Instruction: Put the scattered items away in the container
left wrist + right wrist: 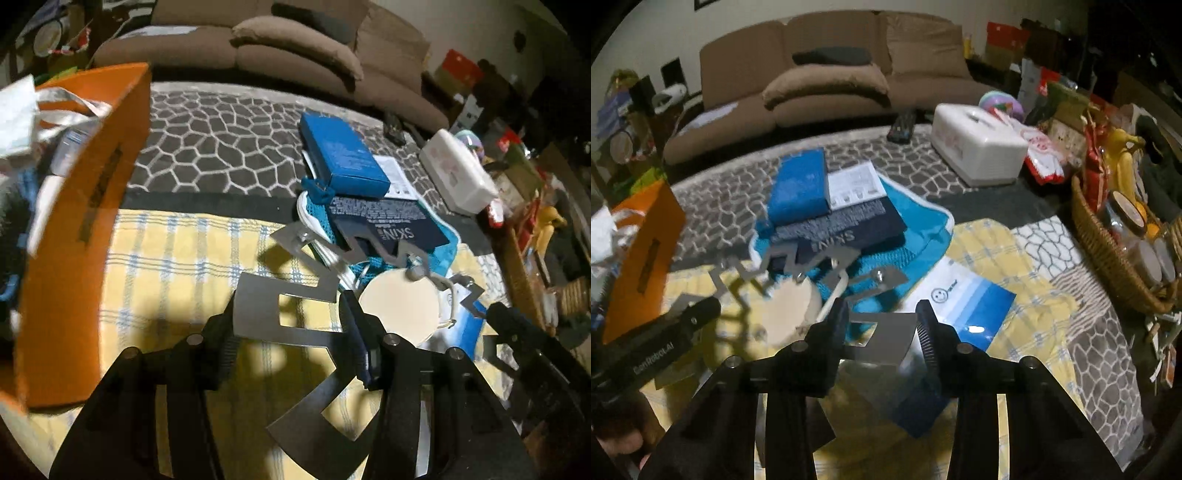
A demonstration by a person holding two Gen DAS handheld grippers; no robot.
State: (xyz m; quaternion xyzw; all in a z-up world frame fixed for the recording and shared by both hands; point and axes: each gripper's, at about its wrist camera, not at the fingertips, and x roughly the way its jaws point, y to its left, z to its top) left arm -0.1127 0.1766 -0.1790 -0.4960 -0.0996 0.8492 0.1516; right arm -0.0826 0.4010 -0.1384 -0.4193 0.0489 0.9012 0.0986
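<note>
Both tools (291, 328) (882, 325) tilted down, seemingly gripping metal rack (295, 291)

One orange container (85, 206) at left, two blue boxes stacked mid-frame, one bright (341, 155) and one navy (391, 225), one white tissue box (979, 147), one wicker basket (1108, 254), one round cream disc (402, 306).

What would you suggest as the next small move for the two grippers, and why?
Probably swing both together leftward toward the orange container. The left gripper and right gripper each clamp an end of the zigzag metal strip, and the container's open top lies just to the left.
</note>
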